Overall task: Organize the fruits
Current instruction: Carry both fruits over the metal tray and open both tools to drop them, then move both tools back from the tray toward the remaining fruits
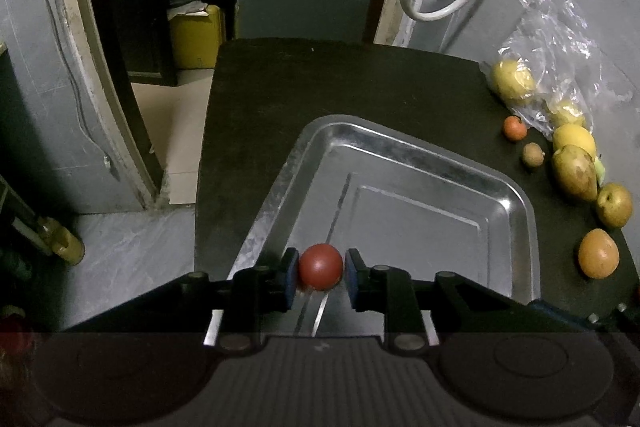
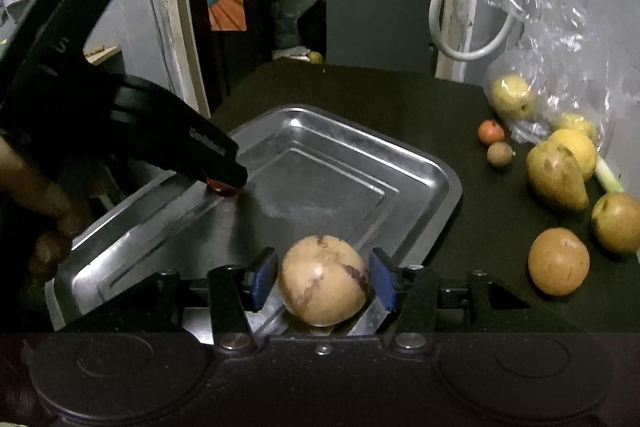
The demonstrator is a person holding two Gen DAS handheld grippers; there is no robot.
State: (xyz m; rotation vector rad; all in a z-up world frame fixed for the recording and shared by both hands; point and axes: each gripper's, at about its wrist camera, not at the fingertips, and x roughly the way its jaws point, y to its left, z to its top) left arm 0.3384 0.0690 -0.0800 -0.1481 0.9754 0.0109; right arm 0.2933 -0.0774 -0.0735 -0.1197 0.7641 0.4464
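A: Item one, left gripper (image 1: 321, 277)?
B: Pads close on either side of a small red fruit (image 1: 321, 265); the left pad looks to touch it, a thin gap shows at the right, so I cannot tell if it is clamped. The fruit sits low over the near-left part of the metal tray (image 1: 516, 195). Smooth, round, probably light; likely to roll or slip, so hold it across the widest part.

A: Item two, right gripper (image 2: 323, 281)?
B: Pads flank a large tan fruit (image 2: 322, 279), with a sliver of gap on each side; grip uncertain. It is at the tray's near edge. Looks firm and heavier; skin blotched, so squeeze gently at the equator.

A: Remaining stock?
B: On the dark table (image 1: 280, 87), right of the tray: an orange-brown fruit (image 2: 558, 261), a pear (image 2: 556, 174), a lemon (image 2: 576, 147) and small fruits beside a plastic bag (image 2: 560, 39).
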